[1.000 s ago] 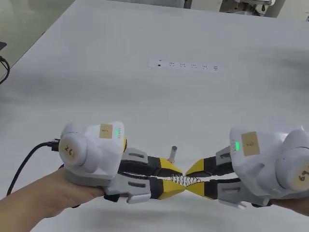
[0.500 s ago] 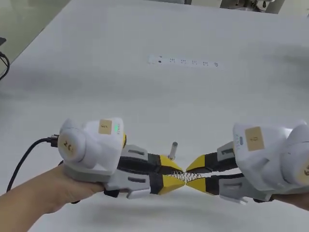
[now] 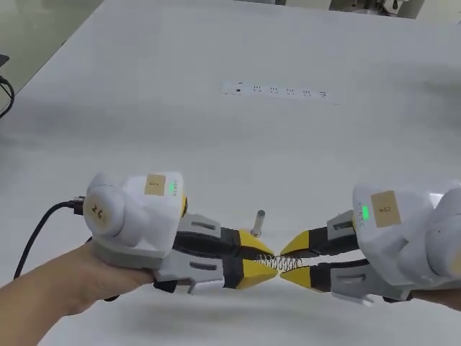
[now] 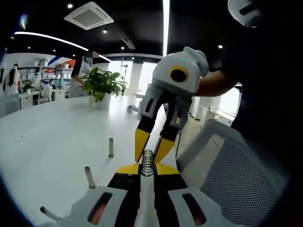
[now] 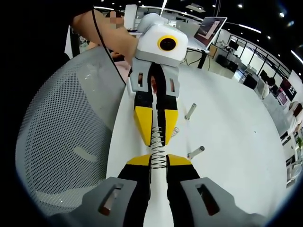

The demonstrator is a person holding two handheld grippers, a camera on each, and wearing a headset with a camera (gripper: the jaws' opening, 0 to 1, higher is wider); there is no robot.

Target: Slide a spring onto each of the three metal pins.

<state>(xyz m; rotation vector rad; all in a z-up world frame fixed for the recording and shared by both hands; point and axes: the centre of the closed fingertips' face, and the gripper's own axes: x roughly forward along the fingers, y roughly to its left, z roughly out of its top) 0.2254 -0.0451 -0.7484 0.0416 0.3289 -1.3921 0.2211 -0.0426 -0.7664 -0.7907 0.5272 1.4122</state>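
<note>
White workbench top (image 3: 144, 130), matte and pale grey-white. Long white power strip (image 3: 274, 92) lies flat toward 12 o'clock, well apart from the work. Black cable (image 3: 36, 234) trails off at 9 o'clock from the rear of the left unit.

Head view: left gripper (image 3: 265, 261) and right gripper (image 3: 289, 262) point at each other tip to tip, low over the bench near 6 o'clock. Each is held in a hand, the left hand (image 3: 72, 285) visible under its housing.

Thin grey coiled wire spring (image 3: 279, 264) spans horizontally between the two sets of yellow tips, one end in each.
- Left jaws: drawn in almost fully, pinching the spring's end.
- Right jaws: narrowed onto the opposite end, a slight V behind the tips.

Short upright silver metal pin (image 3: 258, 222) stands at 11 o'clock of the spring, near but apart — bare as far as I can tell.

Left gripper view: spring (image 4: 148, 161) rises from the gripper's own tips (image 4: 146, 169) to the right gripper (image 4: 152, 150) at 12 o'clock. Three pins sit at 9 to 7 o'clock — (image 4: 111, 147), (image 4: 89, 177), (image 4: 49, 213).

Right gripper view: spring (image 5: 157, 144) runs from the gripper's own tips (image 5: 158, 161) up to the left gripper (image 5: 156, 135).
</note>
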